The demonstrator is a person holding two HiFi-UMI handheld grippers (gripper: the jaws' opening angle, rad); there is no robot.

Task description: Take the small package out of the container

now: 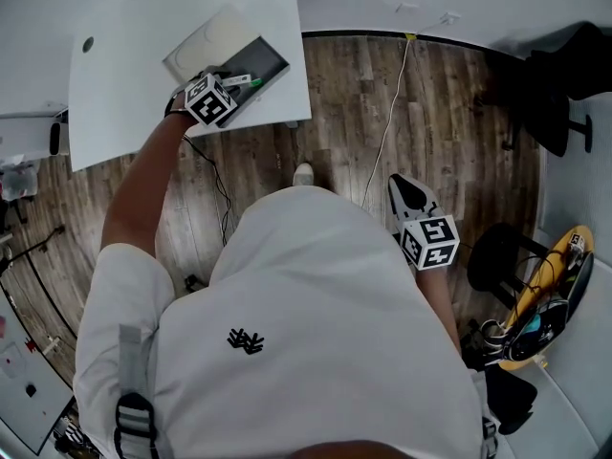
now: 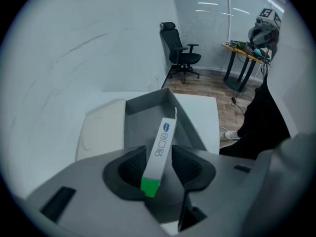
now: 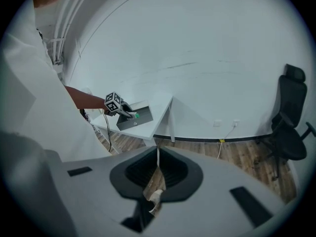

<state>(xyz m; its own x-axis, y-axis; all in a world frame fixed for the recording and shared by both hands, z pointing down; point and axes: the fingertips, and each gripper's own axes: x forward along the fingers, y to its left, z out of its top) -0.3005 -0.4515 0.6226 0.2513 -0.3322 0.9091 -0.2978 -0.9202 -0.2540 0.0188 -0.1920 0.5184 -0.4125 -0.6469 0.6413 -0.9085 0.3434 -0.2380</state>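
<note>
The small package (image 2: 160, 149), a slim white box with a green end, stands between the pads of my left gripper (image 2: 159, 166), which is shut on it. It hangs just above the open grey container (image 2: 148, 108), green end toward the camera. In the head view the left gripper (image 1: 243, 81) is over the container (image 1: 271, 60) on the white table (image 1: 134, 75), with the package (image 1: 241, 80) in its jaws. My right gripper (image 3: 158, 163) hangs low beside my body, shut, with nothing in it; it shows too in the head view (image 1: 409, 191).
The container's pale lid (image 1: 212, 38) lies beside it on the table. A black office chair (image 2: 180, 53) and a desk (image 2: 242, 56) stand farther off. A cable (image 1: 387, 132) runs over the wood floor. A black stool (image 1: 499, 256) stands at my right.
</note>
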